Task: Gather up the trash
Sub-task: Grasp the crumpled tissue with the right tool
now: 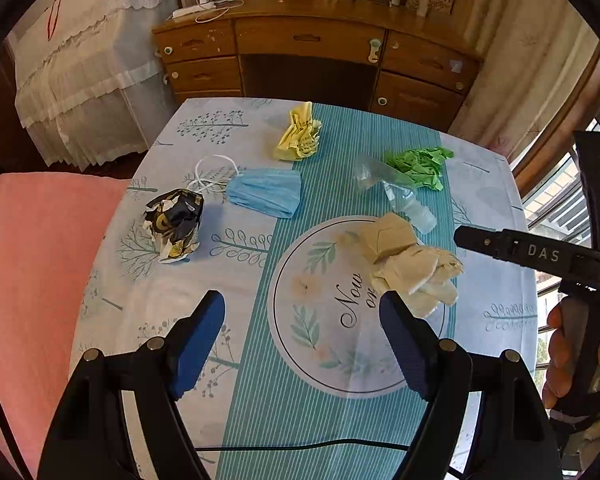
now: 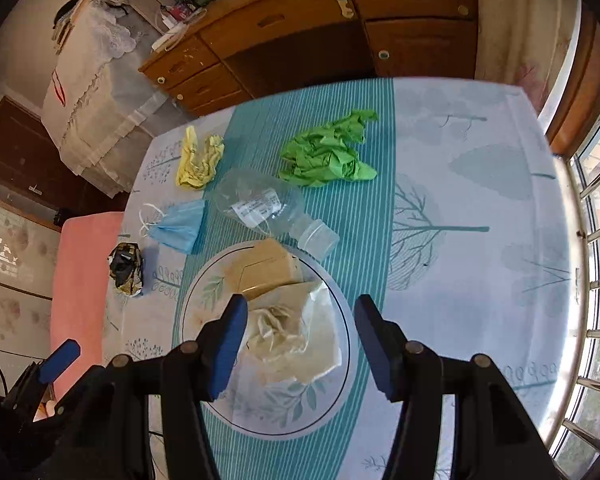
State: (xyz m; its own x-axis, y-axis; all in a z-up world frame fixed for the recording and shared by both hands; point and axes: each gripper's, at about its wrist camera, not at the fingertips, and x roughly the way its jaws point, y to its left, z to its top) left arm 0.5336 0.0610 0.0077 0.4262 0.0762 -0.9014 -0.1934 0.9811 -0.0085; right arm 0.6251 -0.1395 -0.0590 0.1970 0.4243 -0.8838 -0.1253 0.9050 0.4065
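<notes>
Trash lies on a table with a teal and white cloth (image 1: 308, 400). A crumpled beige paper wad (image 1: 408, 260) lies in the printed circle; it also shows in the right wrist view (image 2: 288, 320). My right gripper (image 2: 300, 312) is open right above it, the wad between the fingers. My left gripper (image 1: 302, 308) is open and empty over the cloth, left of the wad. Further off lie a clear plastic bottle (image 1: 396, 196), green crumpled paper (image 1: 418, 166), yellow crumpled paper (image 1: 298, 134), a blue face mask (image 1: 266, 192) and a black-and-gold crumpled wrapper (image 1: 176, 220).
A pink cushioned seat (image 1: 36, 272) stands at the table's left. A wooden desk with drawers (image 1: 312, 48) is behind the table. A window with metal bars (image 2: 596, 272) runs along the right. A black cable (image 1: 300, 446) lies near the front edge.
</notes>
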